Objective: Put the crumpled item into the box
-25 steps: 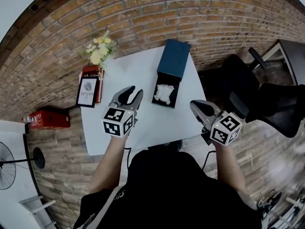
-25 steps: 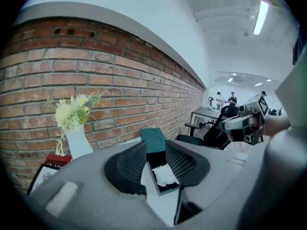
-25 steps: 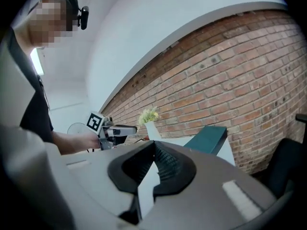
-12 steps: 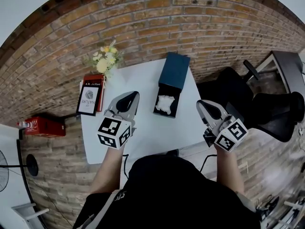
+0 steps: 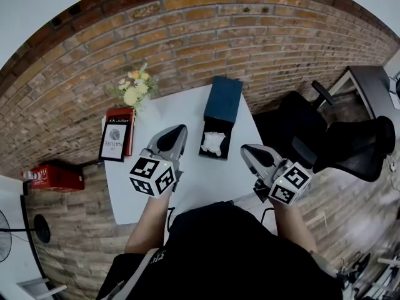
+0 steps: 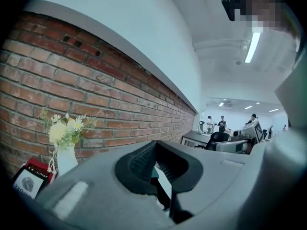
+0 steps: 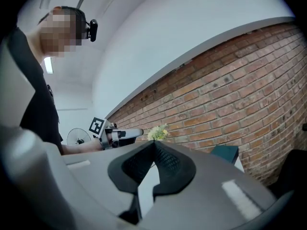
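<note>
Crumpled white paper [image 5: 214,142] lies inside the box [image 5: 223,102], in its black lower half, and I have no hold on it.

Closest to me, my two forearms reach out over the near edge of the white table [image 5: 200,174], each carrying a gripper with its marker cube toward my body. My left gripper [image 5: 178,133] hangs above the table's left-middle part. Its jaws have just been closing and now meet at the tips, with nothing between the pads, only a slit lower down through which the tabletop shows. My right gripper [image 5: 245,149] hangs over the table's right edge. Its jaws are likewise together at the tips and empty. Neither gripper touches the box. Both stand apart from it, one on each side, and the box's black half sits between their tips and slightly beyond them.

Farther on, the box's teal lid stands open, tipped back toward the wall. On the far left corner of the table a framed card [image 5: 115,141] lies on a red book [image 5: 128,114], and just beyond them stands a white vase of pale yellow flowers [image 5: 133,89]. A brick wall [image 5: 187,36] runs behind the table. A black office chair [image 5: 312,136] stands off to the right.
</note>
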The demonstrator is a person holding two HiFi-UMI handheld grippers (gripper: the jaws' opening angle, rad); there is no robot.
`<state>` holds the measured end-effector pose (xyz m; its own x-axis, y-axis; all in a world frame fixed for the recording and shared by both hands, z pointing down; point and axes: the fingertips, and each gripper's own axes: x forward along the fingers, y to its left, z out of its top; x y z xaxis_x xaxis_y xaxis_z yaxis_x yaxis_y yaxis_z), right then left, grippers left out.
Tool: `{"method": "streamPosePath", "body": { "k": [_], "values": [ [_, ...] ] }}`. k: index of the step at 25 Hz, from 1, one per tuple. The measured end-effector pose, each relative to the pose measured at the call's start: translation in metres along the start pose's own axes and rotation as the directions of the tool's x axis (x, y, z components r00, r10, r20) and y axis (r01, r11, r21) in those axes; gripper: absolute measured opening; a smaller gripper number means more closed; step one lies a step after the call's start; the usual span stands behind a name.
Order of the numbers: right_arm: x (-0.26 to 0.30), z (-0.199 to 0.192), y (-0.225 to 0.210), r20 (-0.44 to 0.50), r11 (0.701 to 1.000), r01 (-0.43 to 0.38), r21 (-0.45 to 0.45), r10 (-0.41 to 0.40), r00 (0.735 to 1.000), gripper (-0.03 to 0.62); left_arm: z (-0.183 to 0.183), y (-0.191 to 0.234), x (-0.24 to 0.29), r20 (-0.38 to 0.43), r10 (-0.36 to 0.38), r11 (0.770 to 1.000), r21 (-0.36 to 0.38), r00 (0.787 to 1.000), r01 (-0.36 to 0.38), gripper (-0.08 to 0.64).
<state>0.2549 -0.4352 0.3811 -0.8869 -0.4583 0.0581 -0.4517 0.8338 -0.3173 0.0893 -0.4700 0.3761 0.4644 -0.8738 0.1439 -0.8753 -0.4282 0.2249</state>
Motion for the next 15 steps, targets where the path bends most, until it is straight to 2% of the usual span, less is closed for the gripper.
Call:
{"method": "streamPosePath", "body": {
  "k": [3,10,15],
  "values": [
    [-0.002,-0.003,-0.003,0.002,1.000,0.002,0.028,-0.003,1.000,-0.002,-0.006,-0.001,0.005,-0.023,-0.013,1.000,-0.019,1.000,0.012,0.006],
    [-0.001,-0.007,-0.003,-0.008,0.999,0.013,0.039,-0.013,1.000,-0.002,-0.015,0.007,0.004,-0.042,0.047,0.999,0.000,0.998,-0.047,0.006],
    [0.001,-0.012,-0.001,-0.019,0.999,0.022,0.031,-0.022,1.000,-0.002,-0.033,0.004,0.007,-0.111,0.047,0.999,0.033,0.993,-0.043,0.006]
  ]
}}
